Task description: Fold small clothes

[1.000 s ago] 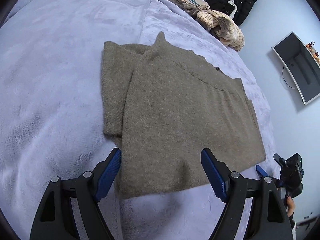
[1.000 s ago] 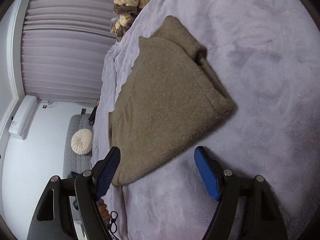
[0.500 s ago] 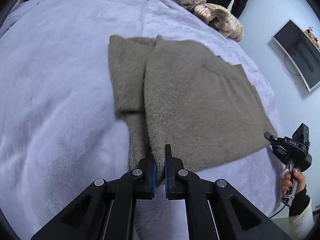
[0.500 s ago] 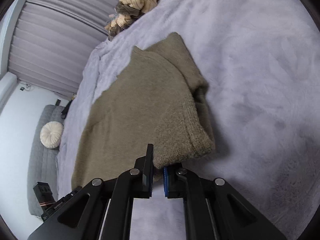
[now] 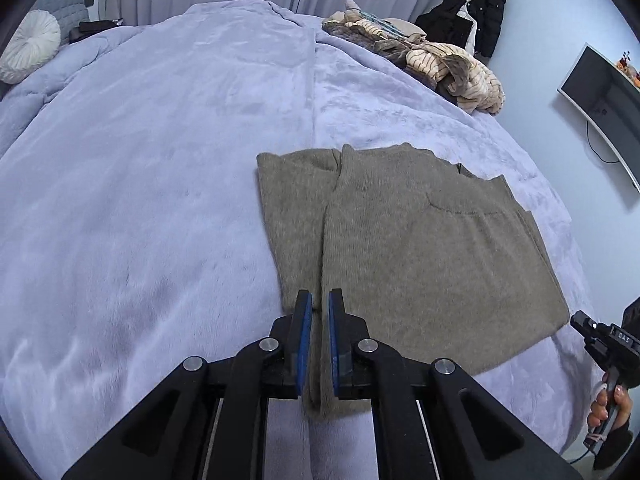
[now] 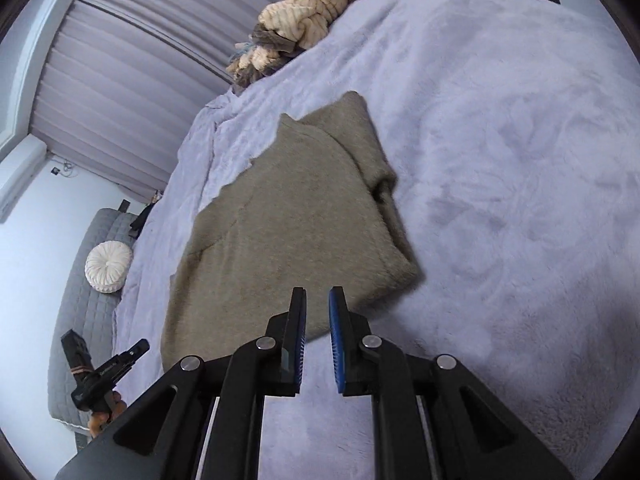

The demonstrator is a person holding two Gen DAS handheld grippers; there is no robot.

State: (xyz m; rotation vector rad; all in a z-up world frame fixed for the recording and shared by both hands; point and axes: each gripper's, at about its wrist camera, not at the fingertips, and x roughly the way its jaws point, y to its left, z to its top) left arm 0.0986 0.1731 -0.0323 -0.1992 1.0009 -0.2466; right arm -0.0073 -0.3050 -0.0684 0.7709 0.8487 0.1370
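Note:
A taupe knit sweater (image 5: 420,248) lies folded on the lilac blanket (image 5: 160,160), one sleeve doubled along its left side. My left gripper (image 5: 318,294) is shut on the sweater's near left edge, and fabric fills the gap between the blue pads. In the right wrist view, the sweater (image 6: 288,220) lies flat ahead. My right gripper (image 6: 318,292) is at its near edge and the jaws are opening. The pads do not press the knit; blanket (image 6: 500,160) shows through most of the gap. Each gripper also shows in the other's view: the right gripper (image 5: 576,318) and the left gripper (image 6: 142,346).
A heap of striped and cream clothes (image 5: 440,64) sits at the bed's far right corner. A black coat (image 5: 476,4) hangs behind it and a monitor (image 5: 600,96) is on the right wall. A grey sofa (image 6: 76,280) with a round white cushion (image 6: 108,266) stands beside the bed.
Both grippers went from wide open to closed on the sweater's near edge, then rose and tilted up. The right jaws have since parted a little and the corner lies flat again.

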